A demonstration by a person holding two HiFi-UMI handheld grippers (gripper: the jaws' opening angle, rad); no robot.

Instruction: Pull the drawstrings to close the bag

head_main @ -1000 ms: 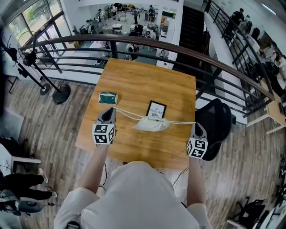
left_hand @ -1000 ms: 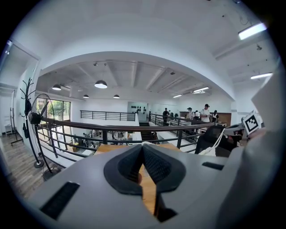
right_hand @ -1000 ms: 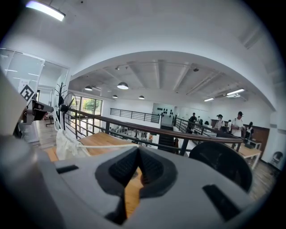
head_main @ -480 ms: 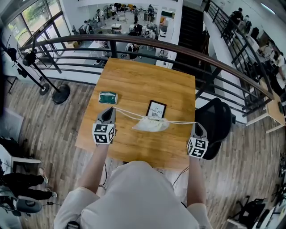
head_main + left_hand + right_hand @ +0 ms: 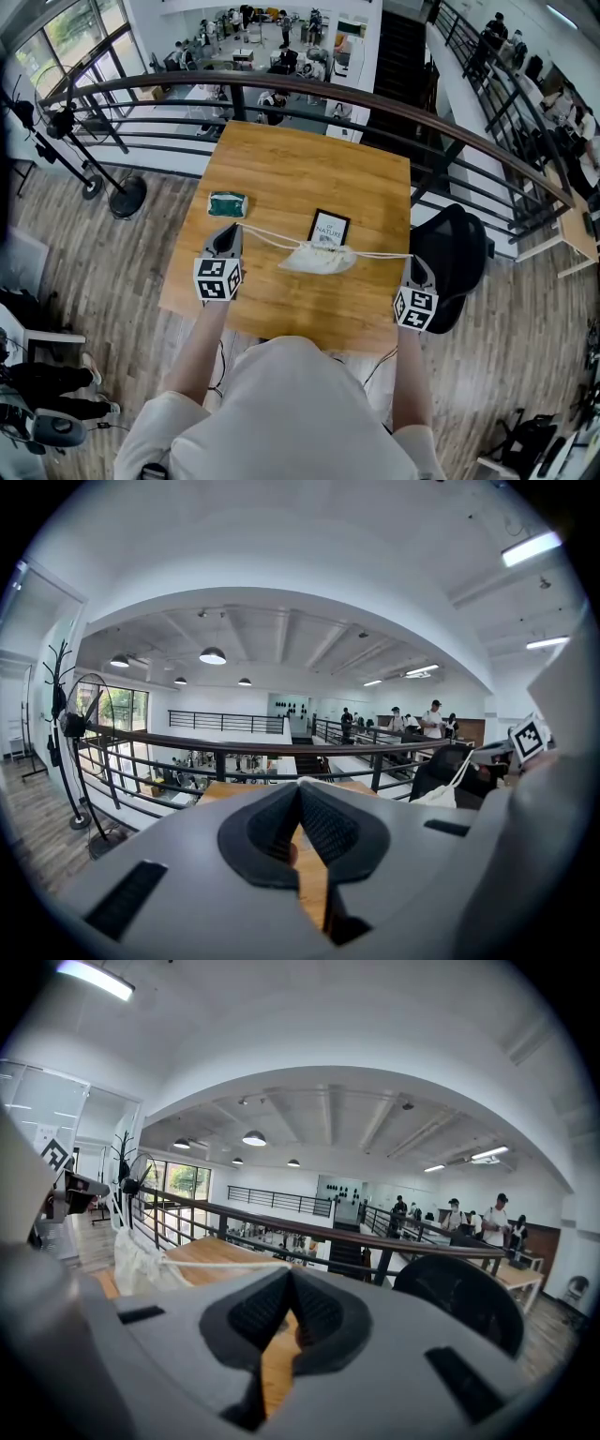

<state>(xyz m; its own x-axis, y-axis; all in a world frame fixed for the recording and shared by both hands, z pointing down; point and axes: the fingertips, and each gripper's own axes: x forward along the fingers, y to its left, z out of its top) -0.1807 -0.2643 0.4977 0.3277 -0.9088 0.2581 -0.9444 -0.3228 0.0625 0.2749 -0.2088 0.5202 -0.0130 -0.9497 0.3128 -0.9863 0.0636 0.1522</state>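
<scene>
- Small green pad (image 5: 226,204), flat near the left edge of the wooden surface (image 5: 281,169).
- Black-framed card (image 5: 328,228) in the middle.
- Black chair (image 5: 455,248) just beside the right edge.
- Dark curved rail (image 5: 309,91) past the far edge.
- Black stand (image 5: 127,195) with a round base, on the floor at the left.

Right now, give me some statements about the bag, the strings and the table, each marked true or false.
1. The bag lies on the table between the left tool and the right tool. True.
2. The green pack lies right of the bag. False: it lies to the left, beyond the left tool.
3. Each tool is shut on a drawstring. True.
4. The framed card lies nearer the person than the bag. False: it lies beyond the bag.
</scene>
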